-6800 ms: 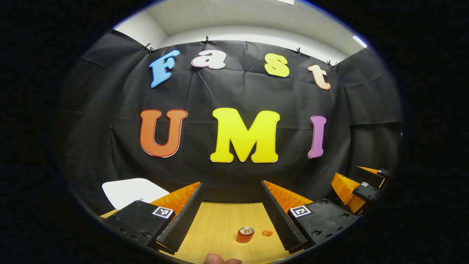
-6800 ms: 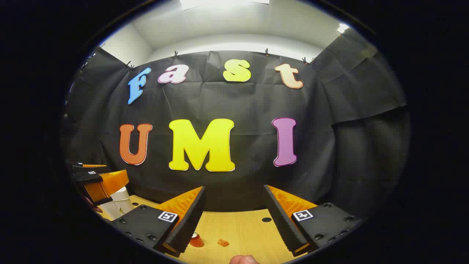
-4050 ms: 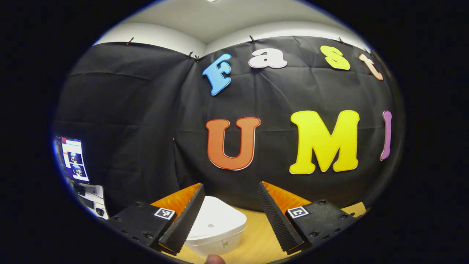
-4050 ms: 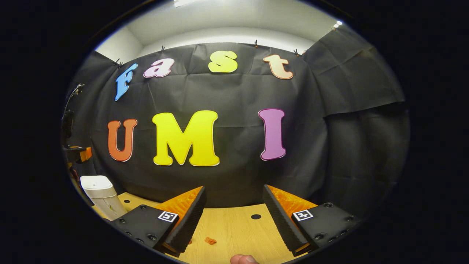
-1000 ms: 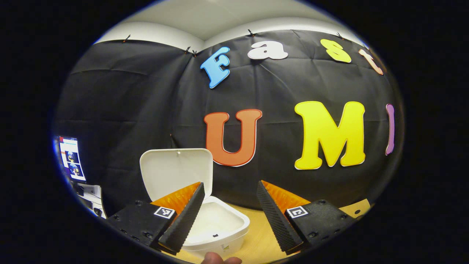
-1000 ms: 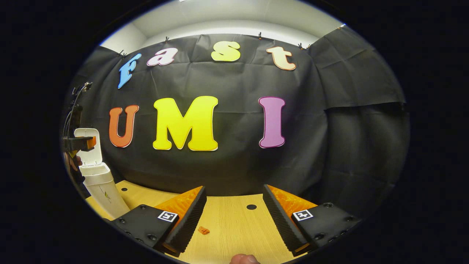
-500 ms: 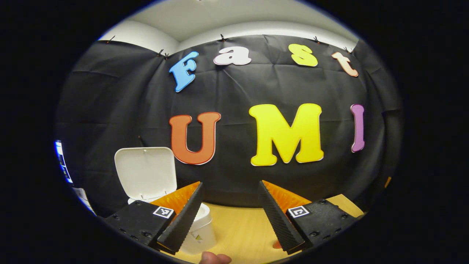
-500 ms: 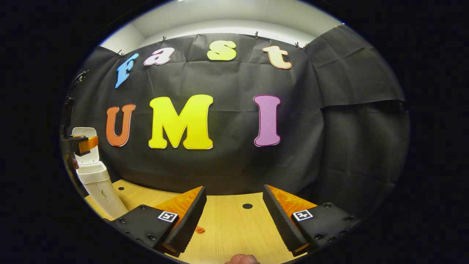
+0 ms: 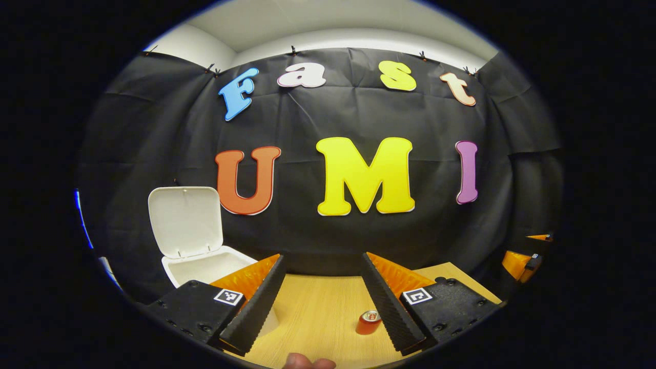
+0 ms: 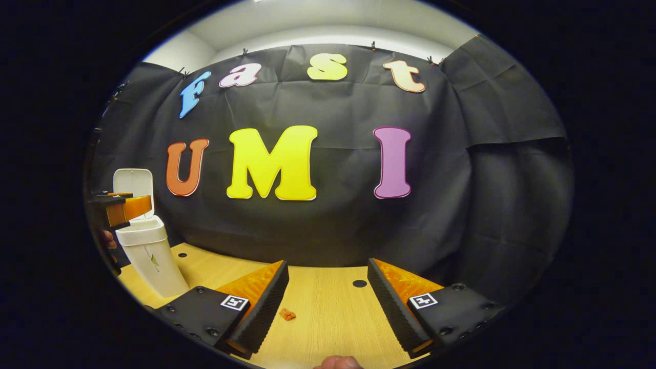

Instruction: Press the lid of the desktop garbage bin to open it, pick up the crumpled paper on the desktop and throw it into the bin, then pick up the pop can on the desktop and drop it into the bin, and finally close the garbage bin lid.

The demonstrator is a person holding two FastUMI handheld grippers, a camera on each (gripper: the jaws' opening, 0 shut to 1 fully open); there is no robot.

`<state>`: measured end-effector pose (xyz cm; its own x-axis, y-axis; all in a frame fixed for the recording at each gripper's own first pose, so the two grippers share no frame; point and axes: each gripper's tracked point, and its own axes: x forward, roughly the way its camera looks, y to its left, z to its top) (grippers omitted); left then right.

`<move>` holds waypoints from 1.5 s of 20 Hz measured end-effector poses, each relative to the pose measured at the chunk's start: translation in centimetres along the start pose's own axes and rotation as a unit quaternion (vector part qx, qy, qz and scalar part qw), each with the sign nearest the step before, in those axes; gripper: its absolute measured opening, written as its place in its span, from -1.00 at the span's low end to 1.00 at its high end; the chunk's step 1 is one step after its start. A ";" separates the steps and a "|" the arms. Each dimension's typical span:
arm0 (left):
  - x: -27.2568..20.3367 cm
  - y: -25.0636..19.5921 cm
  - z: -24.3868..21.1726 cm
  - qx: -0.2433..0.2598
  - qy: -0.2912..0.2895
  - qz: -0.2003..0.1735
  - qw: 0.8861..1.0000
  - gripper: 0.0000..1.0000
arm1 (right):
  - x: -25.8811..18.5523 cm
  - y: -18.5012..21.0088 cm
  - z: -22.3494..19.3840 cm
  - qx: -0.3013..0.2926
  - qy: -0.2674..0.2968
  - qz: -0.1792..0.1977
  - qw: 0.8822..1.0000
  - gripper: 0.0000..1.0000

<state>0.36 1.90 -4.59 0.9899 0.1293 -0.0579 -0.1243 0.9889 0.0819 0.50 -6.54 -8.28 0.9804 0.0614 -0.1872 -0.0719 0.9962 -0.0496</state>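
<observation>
In the left gripper view, the left gripper [image 9: 320,287] hangs above the light wooden tabletop [image 9: 318,312] with its two fingers spread wide and nothing between them. The white plastic desktop garbage bin [image 9: 215,266] stands at the left, partly behind the left finger, and its flat white lid [image 9: 185,221] is raised upright against the black cloth wall [image 9: 154,133]. The small orange pop can [image 9: 368,323] stands upright on the table just beside the inner edge of the right finger; whether it touches that finger cannot be told. A broad strip of bare wood runs between the fingers from the can toward the wall. At the far right edge the right gripper [image 9: 524,255] shows in part, well apart from the can, and its state cannot be read from here. A fingertip [image 9: 307,363] of the holding hand shows at the bottom edge. In the right gripper view, the right gripper [image 10: 328,289] is likewise released, fingers wide apart and empty over the table. The small orange crumpled paper [image 10: 287,313] lies on the wood just beside the left finger's inner edge. A dark round hole [image 10: 359,283] in the tabletop sits near the back edge, close to the wall. The bin stands far left with its lid up, and the left gripper overlaps it at the view's edge.
</observation>
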 end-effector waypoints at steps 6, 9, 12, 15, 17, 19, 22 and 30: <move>-2.3 -1.6 -2.6 0.015 0.028 -0.026 0.999 0.94 | 1.6 1.5 -4.3 -0.016 0.046 0.047 0.998 0.95; -3.2 -1.9 -3.2 0.016 0.038 -0.025 0.999 0.94 | 2.6 2.3 -7.3 -0.017 0.082 0.067 0.994 0.95; -3.9 -1.8 -3.6 0.019 0.051 -0.022 0.998 0.94 | 3.9 2.9 -9.7 -0.019 0.108 0.081 0.991 0.95; -4.6 -1.0 -3.8 0.020 0.061 -0.009 0.998 0.94 | 5.2 3.8 -11.7 -0.023 0.127 0.094 0.987 0.95; -5.1 -0.5 -4.2 0.017 0.069 -0.002 0.997 0.94 | 6.3 4.3 -12.9 -0.025 0.137 0.103 0.985 0.93; -5.5 -0.2 -4.6 0.014 0.078 0.005 0.997 0.94 | 7.4 4.9 -14.2 -0.032 0.148 0.112 0.982 0.95; -6.0 0.3 -5.1 0.011 0.084 0.012 0.996 0.94 | 9.2 5.5 -17.0 -0.038 0.180 0.122 0.975 0.95; -7.2 3.7 -6.4 0.000 0.108 0.043 0.993 0.94 | 13.4 7.8 -23.3 -0.064 0.241 0.139 0.958 0.96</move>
<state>-7.68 5.14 -10.23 0.9376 0.2268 -0.2636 -0.2086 0.9733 0.0956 8.75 0.60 -34.04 0.7239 0.2573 -0.6401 -0.3708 0.9275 -0.0465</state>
